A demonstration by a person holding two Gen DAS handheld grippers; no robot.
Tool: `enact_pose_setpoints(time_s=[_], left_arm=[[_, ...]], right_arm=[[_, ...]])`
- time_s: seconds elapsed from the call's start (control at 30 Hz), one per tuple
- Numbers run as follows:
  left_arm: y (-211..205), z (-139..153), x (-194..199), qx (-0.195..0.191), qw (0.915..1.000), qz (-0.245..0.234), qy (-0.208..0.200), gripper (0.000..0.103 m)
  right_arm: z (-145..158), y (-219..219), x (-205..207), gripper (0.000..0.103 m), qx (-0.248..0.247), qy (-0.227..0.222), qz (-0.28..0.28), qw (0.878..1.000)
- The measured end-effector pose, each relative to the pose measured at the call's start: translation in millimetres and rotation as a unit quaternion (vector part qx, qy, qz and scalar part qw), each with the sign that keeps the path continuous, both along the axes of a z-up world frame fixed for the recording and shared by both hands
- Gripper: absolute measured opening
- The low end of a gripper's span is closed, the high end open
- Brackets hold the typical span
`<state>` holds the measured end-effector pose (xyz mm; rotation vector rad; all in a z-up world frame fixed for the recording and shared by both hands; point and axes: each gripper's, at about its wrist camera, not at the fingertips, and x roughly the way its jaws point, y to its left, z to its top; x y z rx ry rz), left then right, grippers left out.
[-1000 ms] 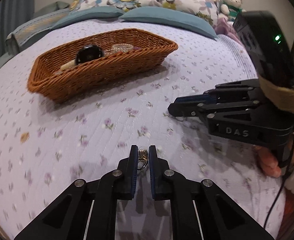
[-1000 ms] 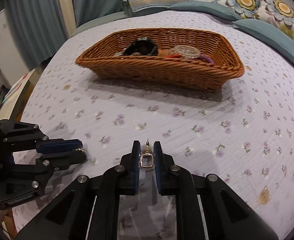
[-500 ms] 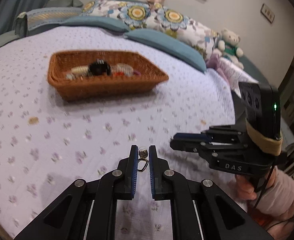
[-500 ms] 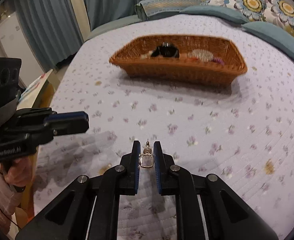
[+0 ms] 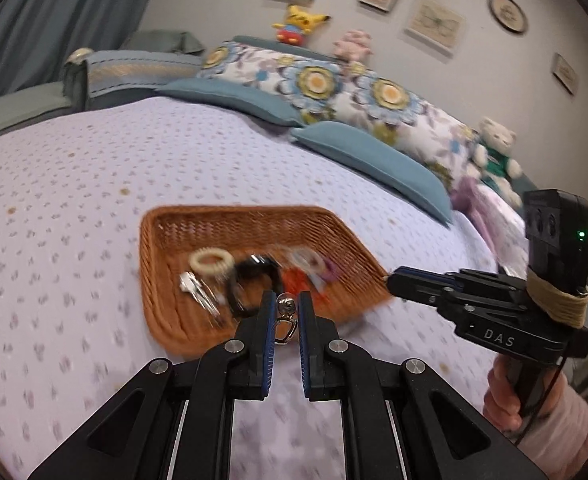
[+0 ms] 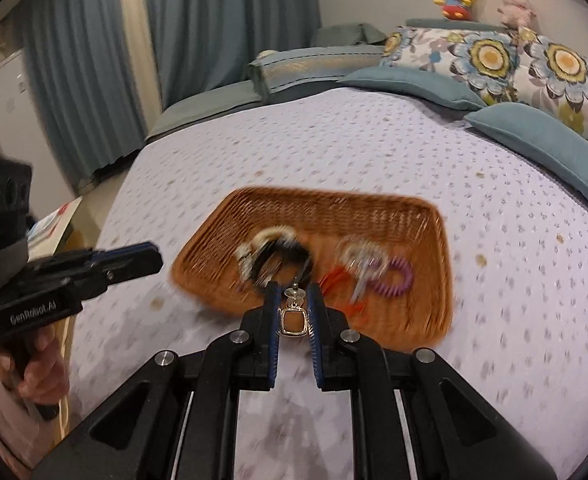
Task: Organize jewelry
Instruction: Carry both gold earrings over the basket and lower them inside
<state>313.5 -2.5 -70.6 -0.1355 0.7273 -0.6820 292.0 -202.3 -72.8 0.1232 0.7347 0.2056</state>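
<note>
My left gripper (image 5: 283, 302) is shut on a small silver earring (image 5: 284, 320) and holds it above the near edge of a brown wicker basket (image 5: 165, 224). My right gripper (image 6: 292, 294) is shut on a matching earring with a square pendant (image 6: 292, 318), also above the basket's (image 6: 414, 220) near edge. The basket lies on a lilac flowered bedspread (image 5: 73, 184). In it are a cream ring (image 5: 211, 262), a black band (image 5: 249, 280), silver clips (image 5: 197, 294), a purple coil tie (image 6: 394, 280) and red pieces. Each gripper shows in the other's view, the right one (image 5: 390, 278) and the left one (image 6: 157, 258).
Teal and flowered pillows (image 5: 334, 92) line the head of the bed, with plush toys (image 5: 300, 24) behind. Blue curtains (image 6: 213, 20) hang at the left. The bed's edge drops off at the left of the right wrist view.
Both grippers have risen and moved forward from low over the bedspread to above the basket's near edge, each still holding its earring. The view now looks down into the basket.
</note>
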Motion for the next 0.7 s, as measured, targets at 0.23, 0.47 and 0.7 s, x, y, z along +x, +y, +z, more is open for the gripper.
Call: enact_pose_setpoints(time_s=[0.23,0.47,0.7], left_arm=[[-23,-33,79,0.028,0.9971,0.049,0.051,0.01],[-37,-67,108,0.063,0.994,0.06,0.067,0.01],[-44,-74,109,0.08,0.9933,0.058,0.06,0.01]], right_arm=[[-38,-26,99,0.016,0.068,0.102,-0.033,0.992],[-65,-19,147,0.016,0.065,0.143,-0.038,0.987],[-76,-12,154,0.017,0.044,0.158,-0.043,0.986]])
